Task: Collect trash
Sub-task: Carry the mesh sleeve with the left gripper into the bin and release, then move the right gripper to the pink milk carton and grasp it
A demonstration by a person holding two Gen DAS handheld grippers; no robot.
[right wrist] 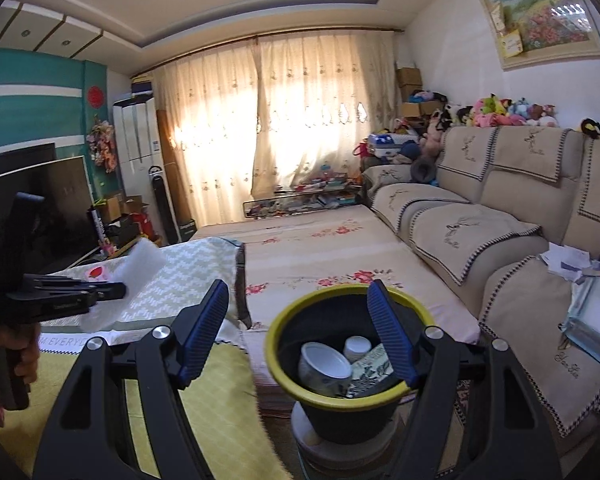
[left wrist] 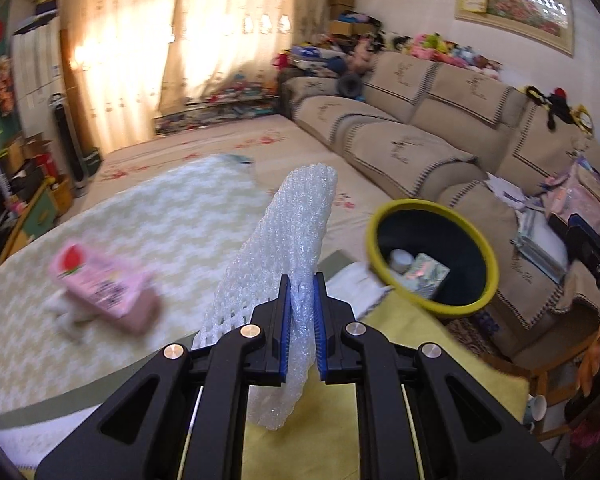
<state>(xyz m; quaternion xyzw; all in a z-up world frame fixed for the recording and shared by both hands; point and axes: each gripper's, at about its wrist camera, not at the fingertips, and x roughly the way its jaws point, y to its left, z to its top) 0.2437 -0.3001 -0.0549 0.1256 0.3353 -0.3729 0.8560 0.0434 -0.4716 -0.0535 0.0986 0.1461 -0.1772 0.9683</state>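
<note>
Blue-padded fingers (left wrist: 285, 322) of the left gripper (left wrist: 302, 320) clamp a white foam net (left wrist: 288, 240) low down, leaving it upright for dropping. Right gripper (right wrist: 300, 332) gapes empty, framing the yellow-rimmed bin (right wrist: 278, 364) (cups already inside) beside the sofa (right wrist: 480, 236).

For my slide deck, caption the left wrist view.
Left gripper clamps white foam netting near the yellow-rimmed black bin.

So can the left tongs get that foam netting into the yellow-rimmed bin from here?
Probably yes: the left tongs grip the foam netting, and the bin's mouth is open, with nothing between.
</note>
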